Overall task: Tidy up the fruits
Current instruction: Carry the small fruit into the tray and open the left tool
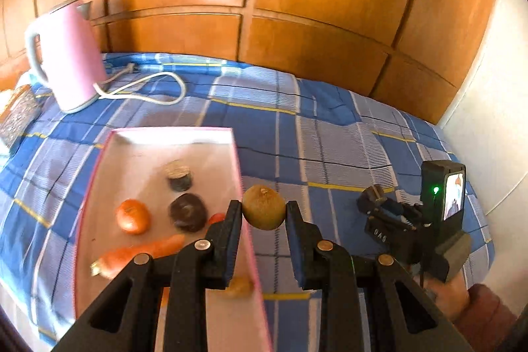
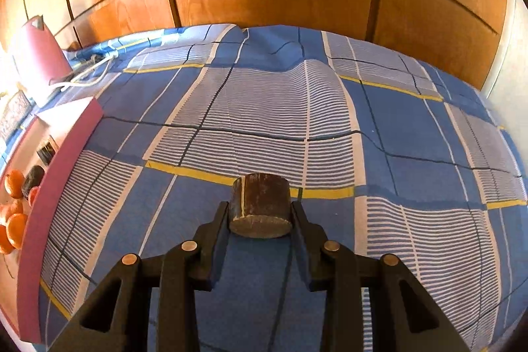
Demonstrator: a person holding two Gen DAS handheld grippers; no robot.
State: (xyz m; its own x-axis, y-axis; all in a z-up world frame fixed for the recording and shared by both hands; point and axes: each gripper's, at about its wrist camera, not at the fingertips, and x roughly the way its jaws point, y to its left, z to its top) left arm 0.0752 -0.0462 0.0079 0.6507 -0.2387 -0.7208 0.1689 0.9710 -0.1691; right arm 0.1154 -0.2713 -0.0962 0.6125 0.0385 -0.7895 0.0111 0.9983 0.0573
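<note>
A brown kiwi (image 1: pixel 264 207) is pinched between the two fingers of the left gripper (image 1: pixel 264 213), held in the air just past the right-hand wall of a shallow pink box (image 1: pixel 171 134). The fingers touch the fruit only at its two sides, near their tips, so the hold looks thin. The kiwi is round and fuzzy; in my judgement it could roll out of the pads if the gripper tilts or jolts on the way over the box wall.

Inside the box lie an orange fruit (image 1: pixel 133 216), a carrot (image 1: pixel 138 253), two dark round items (image 1: pixel 187 212), and a small red piece mostly hidden behind the left finger. Releasing the kiwi from height could send it bouncing against these or over the low wall onto the bed.

The right gripper (image 2: pixel 260 213) is closed on a dark, squat cylinder (image 2: pixel 260 207), what it is I cannot tell, lifted above the blue checked bedsheet (image 2: pixel 297 108), well apart from the box (image 2: pixel 59 160) at the far left of that view. The sheet is rumpled and soft, so anything dropped there may roll.

A pink kettle (image 1: pixel 67 55) with a loose white cord (image 1: pixel 148 88) stands behind the box; a wide swing could snag the cord. In the left view the right gripper (image 1: pixel 371 198) sits close by, so the two could collide.
</note>
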